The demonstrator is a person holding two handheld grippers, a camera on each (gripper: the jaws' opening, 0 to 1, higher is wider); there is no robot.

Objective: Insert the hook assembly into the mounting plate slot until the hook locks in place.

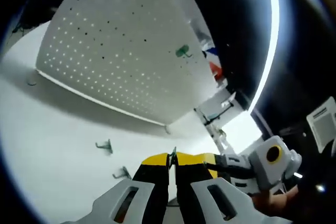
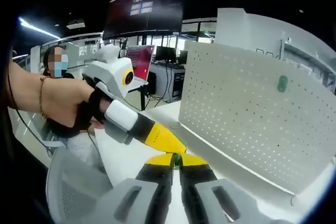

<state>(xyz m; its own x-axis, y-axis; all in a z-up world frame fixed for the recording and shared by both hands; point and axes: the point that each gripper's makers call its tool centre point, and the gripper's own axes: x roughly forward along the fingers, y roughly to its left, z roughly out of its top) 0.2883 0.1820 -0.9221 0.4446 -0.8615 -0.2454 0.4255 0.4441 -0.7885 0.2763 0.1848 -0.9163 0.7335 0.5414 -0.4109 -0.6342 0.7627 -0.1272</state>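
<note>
Pegboard mounting plate (image 1: 121, 56): white, perforated, stood upright on the white table (image 1: 47, 145); one green hook (image 1: 182, 52) already seated in it, seen also in the right gripper view (image 2: 282, 83).

Loose hooks: two small metal ones lying on the table, well apart from the plate, one (image 1: 105, 146) above the other (image 1: 123, 173) in the left gripper view.

Left gripper (image 1: 172, 167): jaws drawn together; a thin dark-green sliver is seen at the tips, judged to be a hook assembly, though too small to be sure.

Right gripper (image 2: 177, 162): jaws likewise together, a small green piece (image 2: 177, 159) pinched at the tips; the left gripper is met there tip to tip (image 2: 168, 142), held by a person's hand (image 2: 63, 103).

Step in hand: judged a hand-over or joint steadying of the hook, near the plate but not yet at a slot; insertion not begun.

Next move: one grip to be released, the hook to be turned prongs-first toward the holes, aligned squarely, then pressed until locked.
</note>
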